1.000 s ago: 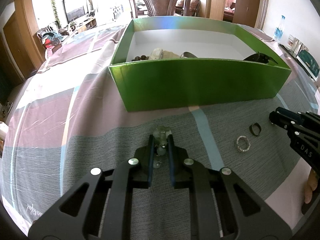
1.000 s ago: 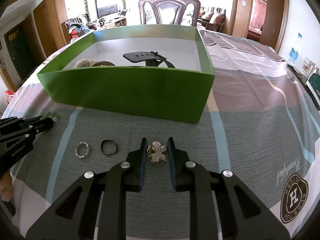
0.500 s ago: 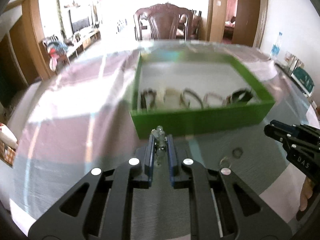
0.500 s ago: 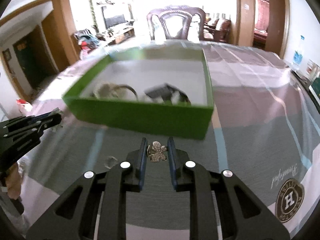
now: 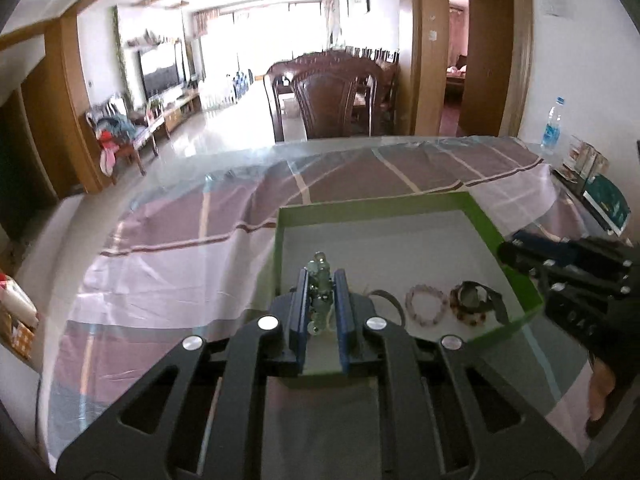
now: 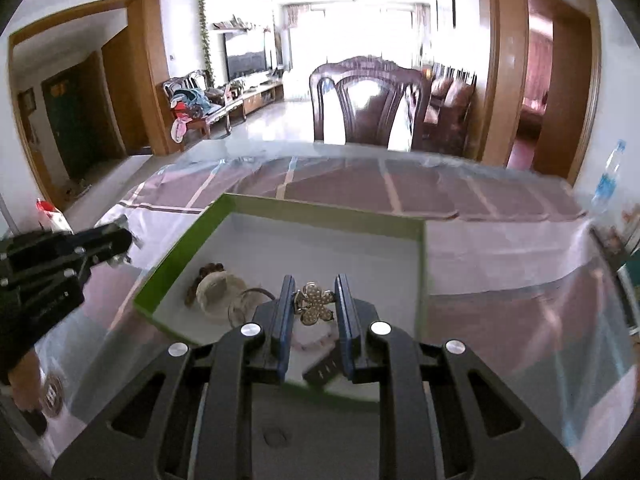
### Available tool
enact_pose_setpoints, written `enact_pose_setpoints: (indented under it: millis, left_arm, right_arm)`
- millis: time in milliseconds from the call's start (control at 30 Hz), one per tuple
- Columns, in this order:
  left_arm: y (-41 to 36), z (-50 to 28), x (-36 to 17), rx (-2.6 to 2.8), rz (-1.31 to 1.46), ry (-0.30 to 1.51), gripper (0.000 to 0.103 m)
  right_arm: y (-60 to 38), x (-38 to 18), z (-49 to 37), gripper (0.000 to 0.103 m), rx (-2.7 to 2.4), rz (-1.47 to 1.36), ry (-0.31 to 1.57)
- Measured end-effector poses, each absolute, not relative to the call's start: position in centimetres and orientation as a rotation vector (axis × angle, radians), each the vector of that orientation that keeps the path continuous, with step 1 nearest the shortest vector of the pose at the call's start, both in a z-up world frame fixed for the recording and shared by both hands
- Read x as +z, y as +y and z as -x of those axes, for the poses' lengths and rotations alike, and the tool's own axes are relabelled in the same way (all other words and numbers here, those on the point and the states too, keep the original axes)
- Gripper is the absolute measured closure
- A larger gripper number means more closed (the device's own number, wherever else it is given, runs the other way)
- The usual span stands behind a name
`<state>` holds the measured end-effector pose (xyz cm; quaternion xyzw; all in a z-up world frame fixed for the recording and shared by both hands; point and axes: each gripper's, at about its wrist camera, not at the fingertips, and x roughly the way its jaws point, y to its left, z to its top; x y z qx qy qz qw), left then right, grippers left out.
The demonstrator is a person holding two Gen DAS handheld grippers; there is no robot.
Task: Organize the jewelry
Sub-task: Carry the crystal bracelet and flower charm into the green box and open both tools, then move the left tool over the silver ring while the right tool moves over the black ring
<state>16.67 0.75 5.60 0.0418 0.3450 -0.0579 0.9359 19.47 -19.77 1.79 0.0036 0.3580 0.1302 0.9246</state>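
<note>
Both of my claws have risen from the striped tablecloth and now hang above the green cardboard box with its pale floor [image 5: 516,280], where a second ago they were low on the table in front of its near wall. My left claw [image 5: 320,300] is clamped on a pale green beaded piece [image 5: 320,280], held upright between the blue pads over the left part of the box. My right claw [image 6: 314,308] is clamped on a flower-shaped brooch set with small pale stones [image 6: 316,304], over the near middle of the box.

Looking down, I see a pink bead bracelet [image 5: 426,300], a dark strap watch lying on a brown bead bracelet [image 5: 476,302] and a thin metal bangle [image 5: 384,298] already lying along the near side. The two rings that lay on the cloth are out of view now.

I judge the carry to be nearly finished: each piece is over the box, so what remains is to lower a little and part the pads over bare floor. The brooch is gripped by its edges and could swing or catch as it lets go; the beads may roll towards the bracelets.
</note>
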Motion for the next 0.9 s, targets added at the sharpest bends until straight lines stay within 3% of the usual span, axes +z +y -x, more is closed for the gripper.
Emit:
enact_pose_setpoints:
  millis: [333,433,467,533,600,700,833,900]
  left_arm:
    - [-0.6,-21.5,1.9,-0.13,-0.073,0.797,0.089]
    - [-0.4,-21.5,1.8,-0.128,-0.057,0.8,0.086]
    - [-0.2,-21.3,1.9,-0.129,-0.048,0.797,0.084]
    - [0.1,-20.8,2.4,-0.128,-0.039,0.781,0.068]
    - [0.4,-19.9,2.9,-0.114,-0.044,0.764,0.062]
    - [0.4,-17.4,3.5,-0.13,-0.076,0.757,0.061]
    - [-0.5,-13.6,3.0,-0.172,-0.156,0.759,0.047]
    - [-1.4,-12.1,1.8,-0.186,-0.215,0.773,0.047]
  right_arm:
    - [-19.6,-3.3,-23.4,0.082,0.239,-0.072,0.866]
    - [-20.1,-2.3,-22.5,0.059,0.246,-0.079,0.835]
    - [-20.3,-1.6,-22.0,0.052,0.241,-0.079,0.812]
    - [-20.7,-0.5,-20.9,0.051,0.24,-0.069,0.781]
    - [-21.2,0.5,-19.3,0.051,0.249,-0.066,0.768]
    - [-21.8,1.0,-16.2,0.051,0.281,-0.044,0.778]
    - [-21.4,-1.0,-12.9,0.051,0.297,0.042,0.843]
    - [-21.1,-2.8,-12.4,0.051,0.307,0.06,0.893]
